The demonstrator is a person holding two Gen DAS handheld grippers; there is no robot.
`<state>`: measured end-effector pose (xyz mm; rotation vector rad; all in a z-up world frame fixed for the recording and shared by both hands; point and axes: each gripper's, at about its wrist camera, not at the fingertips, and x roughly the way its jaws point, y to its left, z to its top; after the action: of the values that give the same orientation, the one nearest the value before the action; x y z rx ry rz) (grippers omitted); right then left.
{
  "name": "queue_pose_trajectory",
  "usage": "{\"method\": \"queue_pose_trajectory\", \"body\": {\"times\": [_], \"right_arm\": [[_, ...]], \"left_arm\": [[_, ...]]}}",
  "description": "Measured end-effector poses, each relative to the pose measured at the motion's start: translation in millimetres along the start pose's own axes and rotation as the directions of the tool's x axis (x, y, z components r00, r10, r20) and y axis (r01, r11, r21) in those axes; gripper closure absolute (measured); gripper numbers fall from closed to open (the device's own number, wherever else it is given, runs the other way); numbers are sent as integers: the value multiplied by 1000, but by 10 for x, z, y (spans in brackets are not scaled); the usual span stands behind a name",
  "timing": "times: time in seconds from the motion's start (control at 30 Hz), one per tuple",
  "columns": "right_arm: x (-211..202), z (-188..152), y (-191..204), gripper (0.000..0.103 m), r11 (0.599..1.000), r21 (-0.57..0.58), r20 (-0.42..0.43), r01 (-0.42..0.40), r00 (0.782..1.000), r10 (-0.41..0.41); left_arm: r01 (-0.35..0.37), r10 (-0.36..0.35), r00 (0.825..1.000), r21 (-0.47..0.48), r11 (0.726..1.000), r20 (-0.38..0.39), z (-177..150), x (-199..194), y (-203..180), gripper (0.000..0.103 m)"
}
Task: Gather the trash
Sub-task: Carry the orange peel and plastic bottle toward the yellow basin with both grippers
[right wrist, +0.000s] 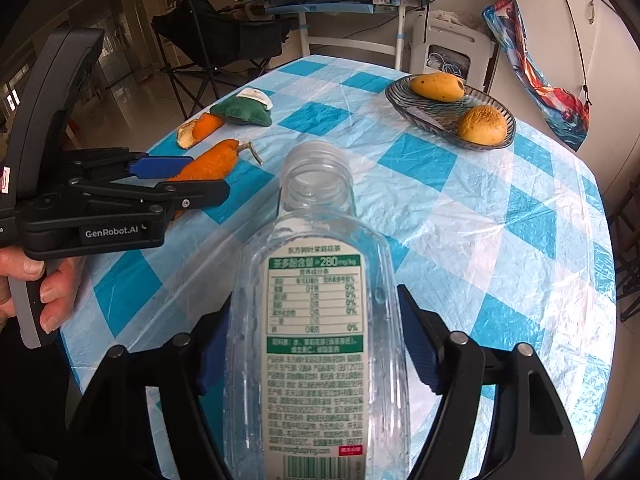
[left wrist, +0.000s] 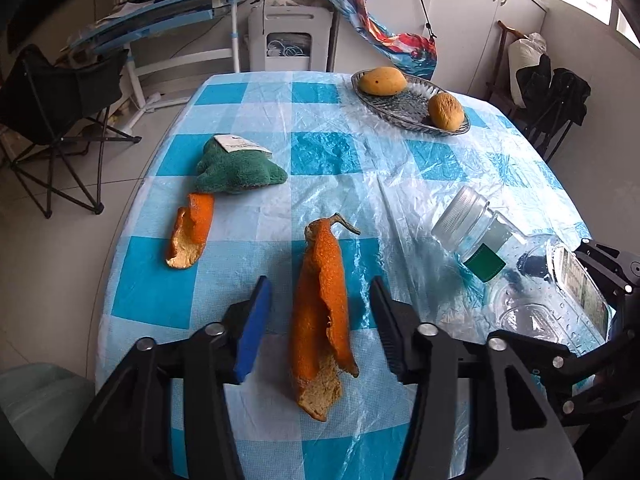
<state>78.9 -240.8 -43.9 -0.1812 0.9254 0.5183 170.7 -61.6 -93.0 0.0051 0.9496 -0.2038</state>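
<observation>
Straddling long curled orange peel (left wrist: 320, 312) on checked blue tablecloth (left wrist: 224, 292): left gripper (left wrist: 320, 312), jaws apart, untouching. Right gripper (right wrist: 316, 344) flanks clear uncapped plastic bottle (right wrist: 316, 320); grip uncertain. Next: close, lift.

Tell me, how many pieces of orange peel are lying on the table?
2. One long peel lies between the left gripper fingers; a shorter peel lies beside the green cloth. No others show.

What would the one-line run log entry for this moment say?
left tool: open, straddling orange peel | right tool: around clear bottle, grip unclear | second peel: on table
</observation>
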Motion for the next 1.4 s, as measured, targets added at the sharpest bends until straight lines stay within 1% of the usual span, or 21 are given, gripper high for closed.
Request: {"method": "queue_pose_trajectory", "body": {"times": [0.03,0.13,0.2,0.37,0.4,0.47,0.5,0.53,0.57,0.6,0.63,0.73,0.87,0.93,1.0,1.07,1.1,1.13,1.2,1.27,1.4], "right_arm": [[-11,6,-10,45,1000,7,6,-7,1000,7],[-9,8,6,46,1000,4,16,-8,1000,8],[-10,5,25,46,1000,1,20,-11,1000,11],[-23,-25,29,44,1000,12,29,-21,999,20],[-25,-47,30,41,1000,16,27,-21,999,21],[-24,-84,52,33,1000,10,14,-28,1000,28],[-40,-99,71,33,1000,0,15,-22,1000,22],[-59,-116,89,33,1000,-12,16,-24,1000,24],[-77,-134,101,36,1000,-17,19,-23,1000,23],[-103,-147,98,46,1000,-14,25,-22,999,22],[-127,-158,94,48,999,-9,31,-35,999,35],[-206,-207,99,48,1000,-4,50,-20,999,21],[-293,-300,133,48,999,20,63,-32,998,31],[-313,-360,177,48,999,23,61,-39,997,38],[-312,-420,214,48,999,24,51,-36,998,35],[-298,-460,234,47,999,24,36,-35,999,34],[-303,-466,244,46,999,23,37,-32,999,32],[-312,-464,247,45,999,25,39,-32,999,31],[-340,-458,239,37,999,36,50,-29,998,28],[-376,-459,216,32,998,51,59,-28,998,25],[-437,-456,230,32,998,53,73,-19,997,16]], "left_arm": [[10,-10,1000,1,1000,-1,-1,0,-1,80],[67,-67,998,-18,998,15,-15,-8,24,87],[82,-81,996,-19,996,43,-40,-34,24,88],[34,-35,998,12,999,58,-182,-117,-46,88],[24,-25,998,21,999,56,-210,-147,-61,87],[3,-3,998,1,1000,60,-282,-216,-39,84],[-10,11,998,-17,1000,60,-327,-247,-21,77],[-11,13,998,-26,1000,59,-363,-268,-16,76],[-9,11,998,-25,1000,65,-391,-288,-6,78],[-6,7,997,-16,1000,77,-417,-316,-9,84],[1,0,996,-10,1000,86,-434,-344,-10,86],[55,-48,992,-60,997,115,-509,-458,78,89],[88,-75,987,-85,992,141,-663,-636,143,89],[93,-80,987,-90,992,137,-753,-694,146,89],[96,-86,990,-94,991,109,-836,-699,140,88],[79,-70,993,-91,993,96,-874,-705,126,84],[72,-64,993,-86,994,98,-879,-715,118,75],[53,-44,993,-82,995,106,-879,-737,110,58],[-13,26,989,-91,996,144,-888,-808,112,35],[-35,52,987,-109,993,155,-883,-844,152,32],[-41,55,993,-124,991,108,-873,-773,189,32]]}}
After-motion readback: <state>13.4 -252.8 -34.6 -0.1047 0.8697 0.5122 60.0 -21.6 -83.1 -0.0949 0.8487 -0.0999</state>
